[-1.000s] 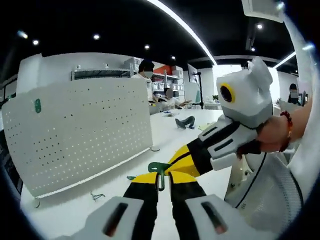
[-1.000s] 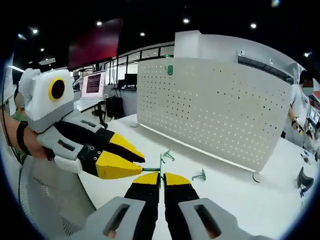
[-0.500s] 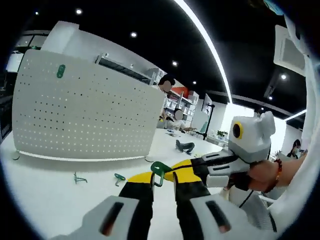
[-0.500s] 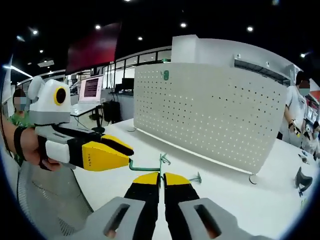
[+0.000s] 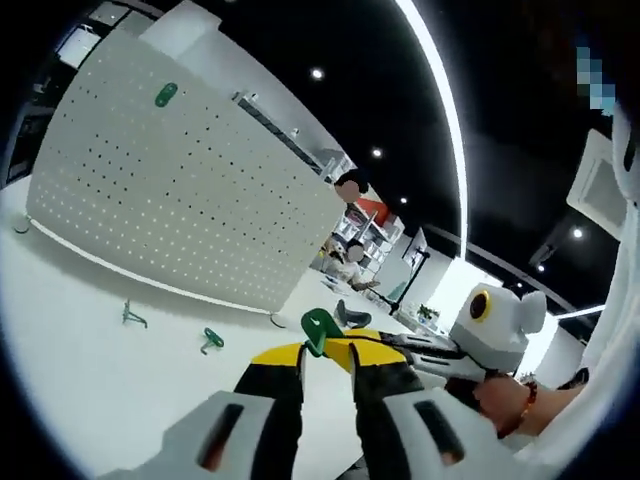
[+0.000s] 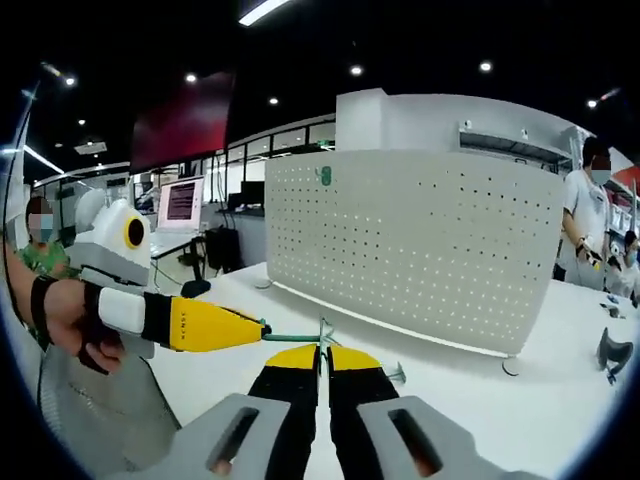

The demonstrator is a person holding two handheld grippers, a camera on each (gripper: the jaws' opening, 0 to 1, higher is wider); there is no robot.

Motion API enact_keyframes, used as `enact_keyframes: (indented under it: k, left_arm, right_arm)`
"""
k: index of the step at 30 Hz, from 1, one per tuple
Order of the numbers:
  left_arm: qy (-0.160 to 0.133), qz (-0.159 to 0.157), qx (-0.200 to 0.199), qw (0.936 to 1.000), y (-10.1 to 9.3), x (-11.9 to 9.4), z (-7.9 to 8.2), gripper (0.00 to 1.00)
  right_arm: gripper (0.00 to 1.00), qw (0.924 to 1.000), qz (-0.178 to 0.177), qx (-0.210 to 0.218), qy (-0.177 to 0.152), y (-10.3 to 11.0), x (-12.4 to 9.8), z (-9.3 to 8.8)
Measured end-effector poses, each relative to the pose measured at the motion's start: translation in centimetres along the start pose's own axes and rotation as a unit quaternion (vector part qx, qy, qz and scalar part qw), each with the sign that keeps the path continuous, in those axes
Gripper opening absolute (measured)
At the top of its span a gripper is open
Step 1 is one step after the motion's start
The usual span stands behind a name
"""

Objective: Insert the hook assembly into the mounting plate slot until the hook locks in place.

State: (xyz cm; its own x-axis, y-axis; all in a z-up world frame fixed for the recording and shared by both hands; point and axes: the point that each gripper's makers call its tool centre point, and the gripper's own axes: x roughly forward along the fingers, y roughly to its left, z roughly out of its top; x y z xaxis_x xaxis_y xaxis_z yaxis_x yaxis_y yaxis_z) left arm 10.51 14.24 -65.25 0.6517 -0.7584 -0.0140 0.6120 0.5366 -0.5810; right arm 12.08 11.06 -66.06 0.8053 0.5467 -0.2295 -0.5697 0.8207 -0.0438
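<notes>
The white pegboard plate (image 6: 420, 250) is left standing on the surface (image 5: 80, 360) as both tools are swung apart, left tool (image 5: 325, 352) and right tool (image 6: 321, 357) each clamped on the green hook (image 5: 318, 328), uninserted.

Looking matt white with rows of small holes, like painted sheet metal: pegboard (image 6: 420, 245). Showing smooth white with a faint sheen: desk (image 5: 90, 370). Appearing as green-coated wire or plastic, slightly glossy: hook (image 5: 318, 328) and loose hooks (image 5: 210, 340). Reading as matt plastic, yellow tips over black and white shells: left tool (image 5: 325, 352), right tool (image 6: 322, 356).
</notes>
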Motion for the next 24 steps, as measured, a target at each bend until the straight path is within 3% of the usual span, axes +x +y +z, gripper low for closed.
enact_keyframes:
  k: [8,9,12,14,24]
  left_arm:
    - [-0.008,-0.004,-0.052,0.9986,0.1,-0.2,0.5,0.05]
    - [-0.014,-0.013,-0.074,0.997,-0.2,-0.2,0.7,0.05]
    - [-0.017,-0.014,-0.085,0.9962,-0.1,-0.3,0.7,0.05]
    - [-0.025,-0.026,-0.114,0.9928,-0.5,-0.3,1.0,0.05]
    - [-0.02,-0.038,-0.162,0.9859,-0.6,-0.2,0.8,0.05]
  right_arm:
    - [0.01,0.9981,0.021,-0.033,-0.048,1.1,-0.1,1.8]
    - [0.01,0.9979,0.019,-0.037,-0.05,1.0,-0.2,1.9]
    - [0.01,0.9976,0.022,-0.037,-0.054,1.1,-0.2,2.0]
    - [0.01,0.9965,0.024,-0.046,-0.065,1.3,-0.3,2.3]
    - [0.01,0.9945,0.033,-0.074,-0.066,1.5,-0.4,2.4]
